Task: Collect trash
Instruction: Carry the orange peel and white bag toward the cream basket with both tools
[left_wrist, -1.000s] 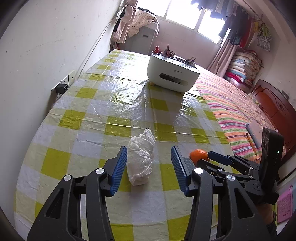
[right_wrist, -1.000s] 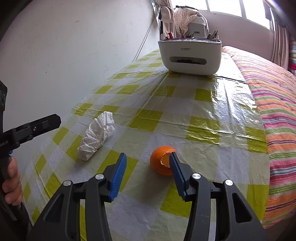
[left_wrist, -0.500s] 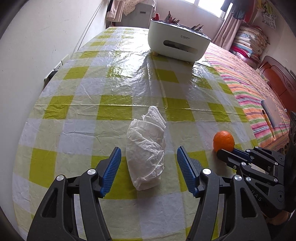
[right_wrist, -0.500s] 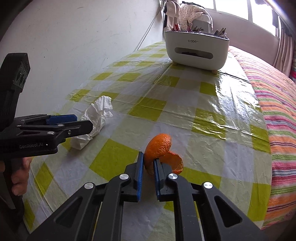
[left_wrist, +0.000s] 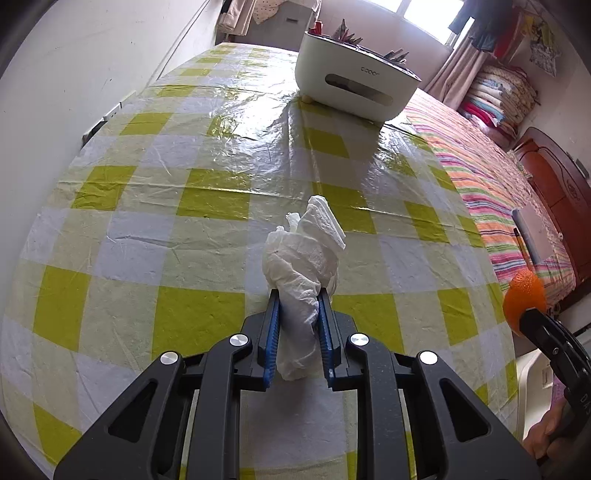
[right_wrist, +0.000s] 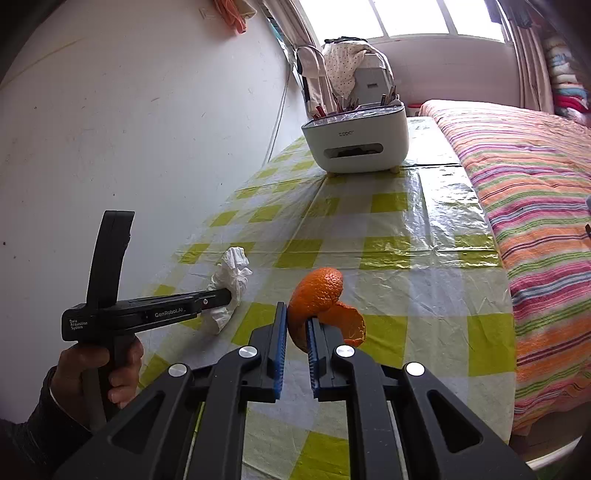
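L gripper (left_wrist: 297, 310) clamps tissue wad (left_wrist: 304, 254), R gripper (right_wrist: 295, 325) clamps orange peel (right_wrist: 319, 295), white organizer (right_wrist: 356, 144) w/ pens

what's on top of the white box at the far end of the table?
The white box has an open top with red and dark stick-like items poking up, too small to identify. A dark slot opens in its front; its inside is not visible.

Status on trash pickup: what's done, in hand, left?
Done: nothing visibly binned yet. In hand: left hand-held gripper shut on the crumpled tissue; right hand-held gripper shut on the orange peel. Left: drop both in a bin; none is in view.
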